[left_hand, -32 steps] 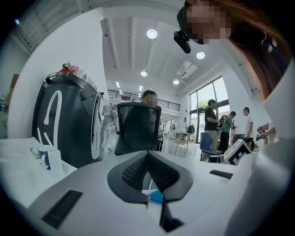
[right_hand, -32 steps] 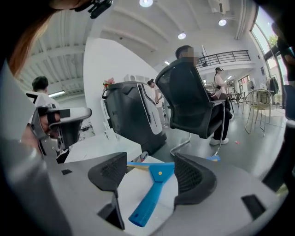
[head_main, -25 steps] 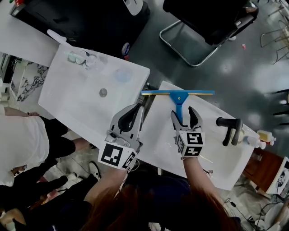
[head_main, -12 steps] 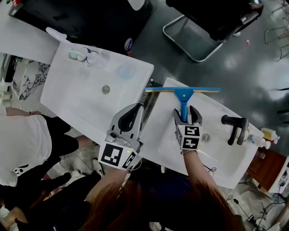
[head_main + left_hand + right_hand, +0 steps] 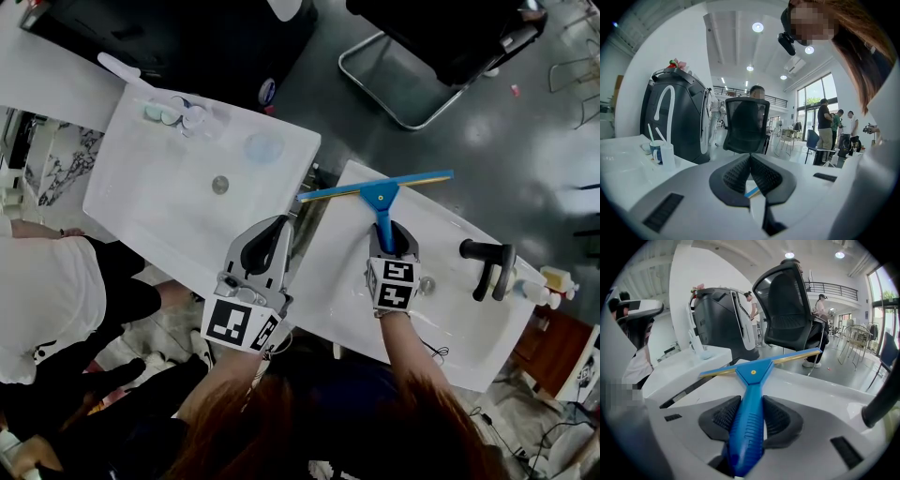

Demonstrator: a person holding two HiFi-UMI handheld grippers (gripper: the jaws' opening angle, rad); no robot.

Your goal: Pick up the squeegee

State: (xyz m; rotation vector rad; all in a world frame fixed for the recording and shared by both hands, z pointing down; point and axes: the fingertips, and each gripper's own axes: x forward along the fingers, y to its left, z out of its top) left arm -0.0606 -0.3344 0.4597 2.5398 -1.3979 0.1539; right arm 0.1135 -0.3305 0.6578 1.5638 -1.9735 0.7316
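Done: right tongs closing on the squeegee handle, pads touching it.
Remaining: lifting it off the tabletop.
Left tongs: tips together, empty.

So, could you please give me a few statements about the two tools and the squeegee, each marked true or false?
1. The blue plastic squeegee has its handle between the right tool's jaws. True; the jaws are closing on it.
2. The left tool also grips the squeegee. False; its jaws are together with nothing between them.
3. In the head view, a black tap stands to the right of the squeegee. True.
4. The squeegee's blade is the part nearest the right tool. False; the handle is at the tool, and the blade is by the far rim of the white basin.
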